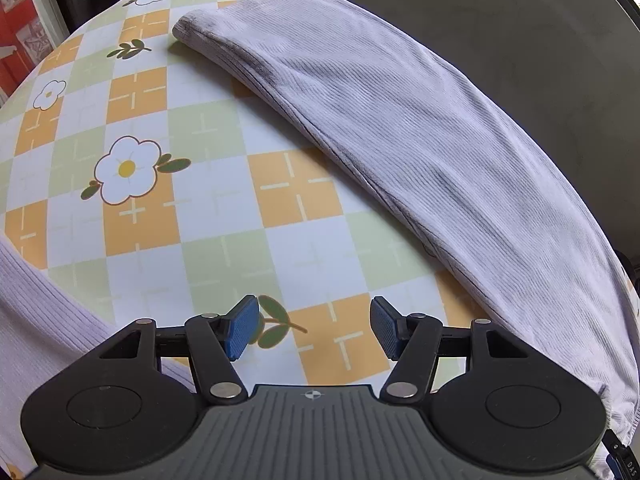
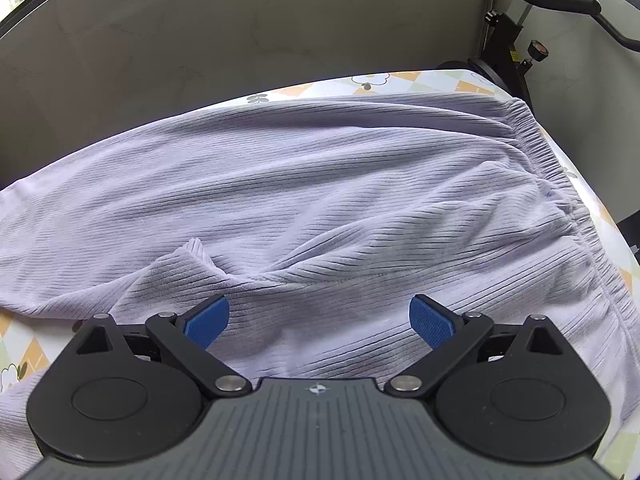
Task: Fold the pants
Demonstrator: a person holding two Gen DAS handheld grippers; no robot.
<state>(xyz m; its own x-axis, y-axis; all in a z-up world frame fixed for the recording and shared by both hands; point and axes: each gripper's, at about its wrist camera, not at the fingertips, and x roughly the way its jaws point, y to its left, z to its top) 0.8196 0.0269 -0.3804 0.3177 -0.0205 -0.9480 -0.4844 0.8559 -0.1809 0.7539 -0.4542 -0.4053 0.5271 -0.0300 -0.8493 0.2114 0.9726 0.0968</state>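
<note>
Pale lilac ribbed pants [image 2: 320, 184] lie spread on a table with a checked flower-print cloth [image 1: 168, 184]. In the left wrist view one pant leg [image 1: 400, 120] runs along the table's far right edge, its cuff at the upper left, and the other leg [image 1: 36, 312] shows at the lower left. My left gripper [image 1: 314, 328] is open and empty above bare cloth between the legs. My right gripper [image 2: 320, 322] is open and empty just above the crotch area, with the elastic waistband [image 2: 560, 184] to its right.
A grey wall [image 2: 200, 40] stands close behind the table's far edge. An exercise bike [image 2: 520, 12] stands at the table's far right corner. Red shelving [image 1: 16, 40] shows beyond the table's left edge.
</note>
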